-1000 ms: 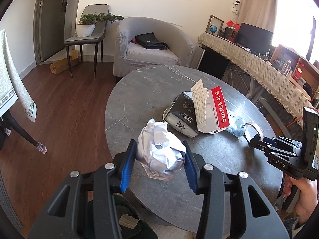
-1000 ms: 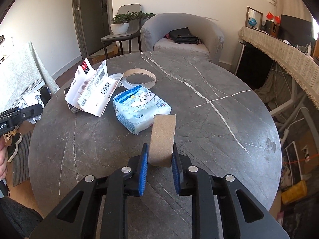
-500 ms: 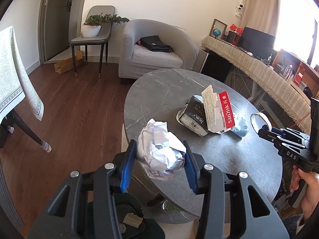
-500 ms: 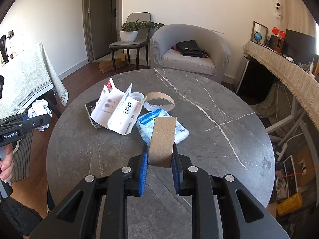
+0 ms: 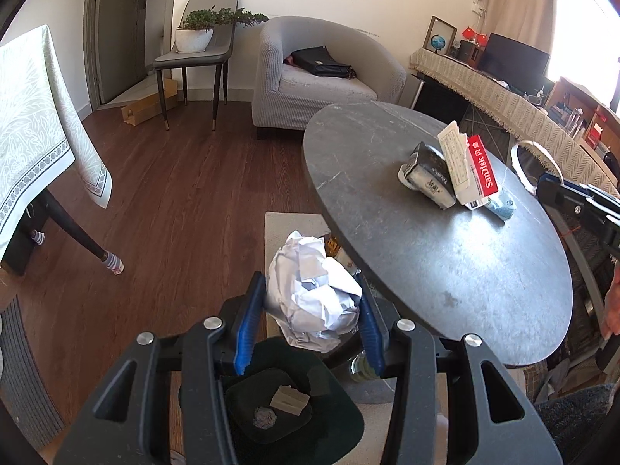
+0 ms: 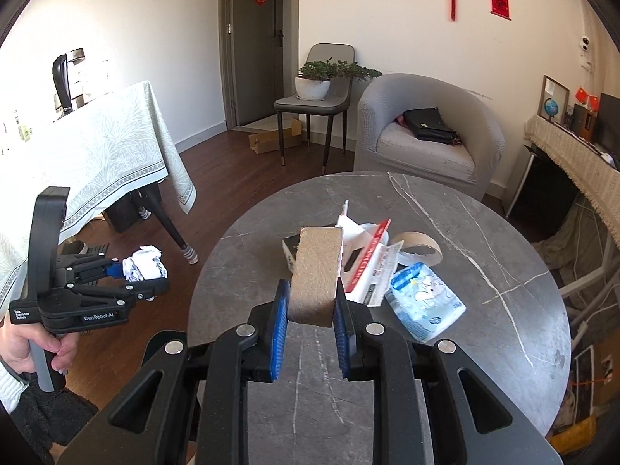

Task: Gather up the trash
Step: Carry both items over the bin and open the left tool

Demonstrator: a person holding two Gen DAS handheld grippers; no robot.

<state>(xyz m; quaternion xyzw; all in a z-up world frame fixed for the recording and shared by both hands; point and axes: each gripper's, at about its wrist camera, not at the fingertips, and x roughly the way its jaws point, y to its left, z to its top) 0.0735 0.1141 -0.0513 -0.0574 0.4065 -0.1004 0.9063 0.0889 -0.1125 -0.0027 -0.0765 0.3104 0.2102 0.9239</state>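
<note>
My left gripper [image 5: 308, 310] is shut on a crumpled white paper ball [image 5: 312, 298] and holds it off the table's left edge, above a dark green trash bin [image 5: 294, 410] with scraps inside. In the right wrist view the left gripper [image 6: 128, 275] and its paper ball [image 6: 145, 263] hang over the floor at the left. My right gripper [image 6: 310, 314] is shut on a brown cardboard tape roll [image 6: 316, 275], held above the round grey table [image 6: 387, 387]. On the table lie a white-and-red SanDisk package [image 6: 368, 267], a black box [image 5: 426, 178], a tissue pack [image 6: 424, 306] and another tape ring [image 6: 420, 248].
A table with a white patterned cloth [image 6: 89, 155] stands to the left over the wood floor. A grey armchair [image 6: 430, 135] with a black bag and a chair with a potted plant [image 6: 316, 85] stand behind. A cloth-covered sideboard [image 5: 503, 100] runs along the right.
My left gripper has carried the paper ball off the table to the left and over the bin. My right gripper has lifted and pulled back with the tape roll.
</note>
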